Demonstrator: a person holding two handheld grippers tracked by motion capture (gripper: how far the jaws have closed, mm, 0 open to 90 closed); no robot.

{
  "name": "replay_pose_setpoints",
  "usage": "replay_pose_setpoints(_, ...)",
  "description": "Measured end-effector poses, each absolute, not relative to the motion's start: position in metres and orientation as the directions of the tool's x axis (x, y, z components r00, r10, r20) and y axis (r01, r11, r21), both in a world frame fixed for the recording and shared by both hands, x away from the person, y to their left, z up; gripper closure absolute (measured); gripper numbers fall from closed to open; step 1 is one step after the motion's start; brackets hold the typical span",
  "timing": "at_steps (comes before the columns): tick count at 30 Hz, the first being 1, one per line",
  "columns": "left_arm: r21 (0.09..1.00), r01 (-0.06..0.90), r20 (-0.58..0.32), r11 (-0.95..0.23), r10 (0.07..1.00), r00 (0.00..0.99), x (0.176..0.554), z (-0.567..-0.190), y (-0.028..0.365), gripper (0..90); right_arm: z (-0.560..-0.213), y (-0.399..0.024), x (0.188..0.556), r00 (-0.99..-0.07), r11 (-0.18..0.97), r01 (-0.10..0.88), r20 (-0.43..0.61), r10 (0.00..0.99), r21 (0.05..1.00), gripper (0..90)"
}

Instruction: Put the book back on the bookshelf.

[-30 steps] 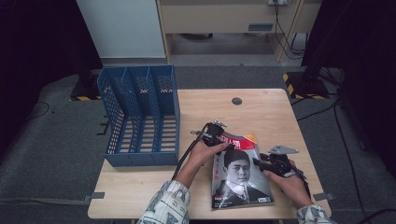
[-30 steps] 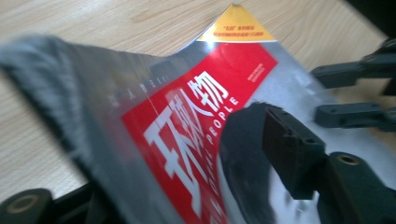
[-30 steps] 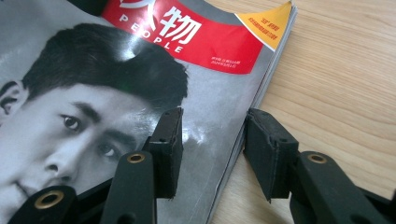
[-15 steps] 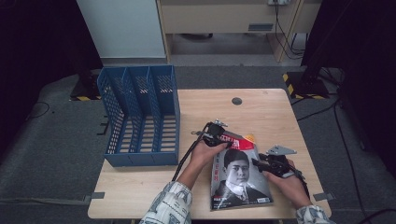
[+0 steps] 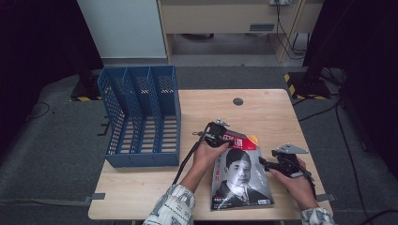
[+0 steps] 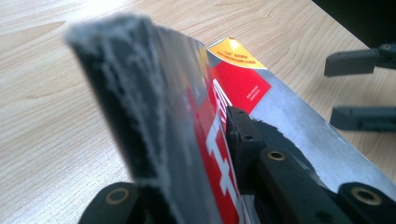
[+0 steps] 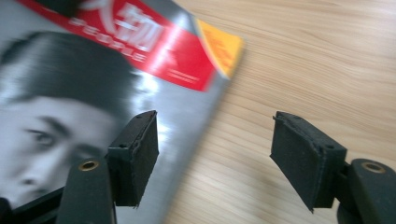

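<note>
A magazine [image 5: 241, 180] with a portrait cover and a red title band lies on the near right of the wooden table [image 5: 263, 110]. My left gripper [image 5: 224, 136] is at its far left corner. Its jaws have just closed and are shut on the magazine [image 6: 243, 84], with the cover pinched between the pads of the left gripper [image 6: 210, 135]. My right gripper [image 5: 264, 162] sits at the magazine's right edge. Its jaws have just been opening. In its own view the right gripper [image 7: 219, 149] stands open, one pad over the magazine [image 7: 93, 93], the other over bare wood.
A blue three-slot file rack [image 5: 141, 117] stands on the table's left half, its open side facing up and toward me. A small dark round cap [image 5: 238, 101] sits in the tabletop at the back. The table's right edge runs close behind the right gripper [image 6: 357, 88].
Both hands keep their places at the magazine. The small earlier frames show no clear shift of the magazine or the rack.
</note>
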State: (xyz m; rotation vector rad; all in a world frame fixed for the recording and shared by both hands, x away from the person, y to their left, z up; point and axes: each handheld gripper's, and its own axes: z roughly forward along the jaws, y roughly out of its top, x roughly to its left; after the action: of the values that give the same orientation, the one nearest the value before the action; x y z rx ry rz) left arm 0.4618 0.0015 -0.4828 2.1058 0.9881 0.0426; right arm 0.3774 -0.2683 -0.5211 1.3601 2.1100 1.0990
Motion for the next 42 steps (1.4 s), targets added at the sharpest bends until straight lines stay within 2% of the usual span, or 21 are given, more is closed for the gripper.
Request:
replay_pose_setpoints(4,0.674,0.634,-0.281,-0.38,0.662,0.695,0.46,-0.478,0.001,83.1,-0.527,-0.28,0.38,-0.398,0.21,0.614,0.069,0.915,0.761,30.9)
replay_pose_setpoints(9,0.675,0.632,-0.278,-0.38,0.662,0.696,0.458,-0.473,0.0,83.6,-0.533,-0.285,0.383,-0.381,0.197,0.635,0.082,0.921,0.747,31.0)
replay_pose_setpoints(28,0.705,0.609,-0.291,-0.363,0.635,0.716,0.455,-0.442,-0.002,85.4,-0.537,-0.28,0.383,-0.392,0.251,0.616,0.014,0.92,0.746,29.5)
replay_pose_setpoints(39,0.716,0.597,-0.275,-0.361,0.641,0.717,0.457,-0.423,0.005,86.0,-0.537,-0.28,0.383,-0.392,0.253,0.616,0.012,0.92,0.746,29.5)
replay_pose_setpoints(42,0.72,0.608,-0.298,-0.333,0.644,0.705,0.459,-0.417,0.01,86.1,-0.537,-0.28,0.383,-0.392,0.254,0.615,0.01,0.92,0.747,29.6)
